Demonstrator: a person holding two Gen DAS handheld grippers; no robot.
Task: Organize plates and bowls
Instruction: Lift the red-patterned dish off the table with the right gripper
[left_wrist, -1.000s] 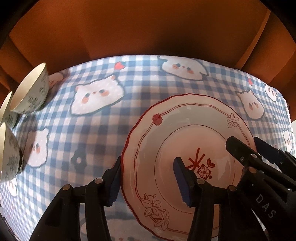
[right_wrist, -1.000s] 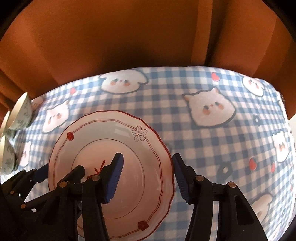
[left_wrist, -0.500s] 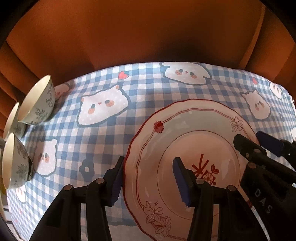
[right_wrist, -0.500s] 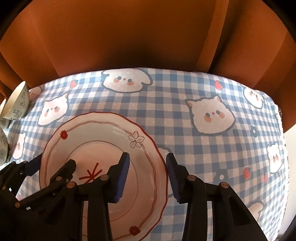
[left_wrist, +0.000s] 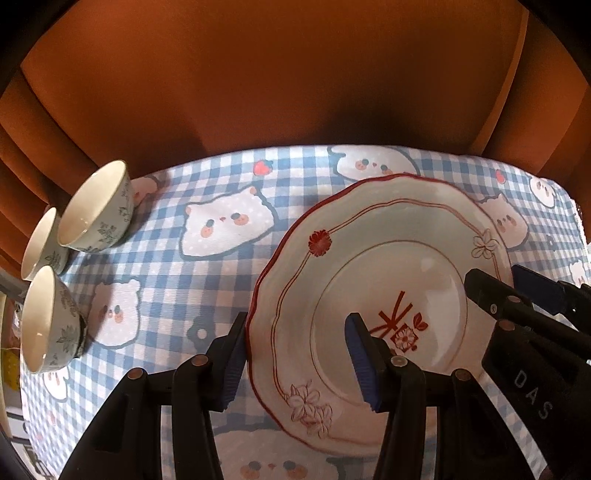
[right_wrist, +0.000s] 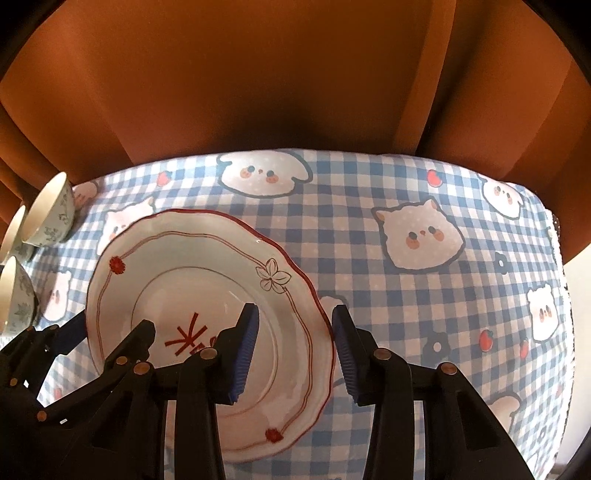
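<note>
A white plate with red rim and flower marks is held between both grippers above the checked tablecloth; it also shows in the right wrist view. My left gripper straddles the plate's left rim, one finger outside, one over the well. My right gripper straddles its right rim the same way, jaws narrowed on the rim. Three small leaf-patterned bowls stand at the table's left edge: one at the back, one behind it, one nearer.
The blue-and-white checked tablecloth with cartoon animal faces covers the table. An orange-brown curtain hangs behind the far edge. The table's right edge drops off at the right.
Both grippers have lifted the plate and its far rim now sits higher and tilted up. The right gripper's jaws have narrowed onto the rim. The bowls have not moved.
</note>
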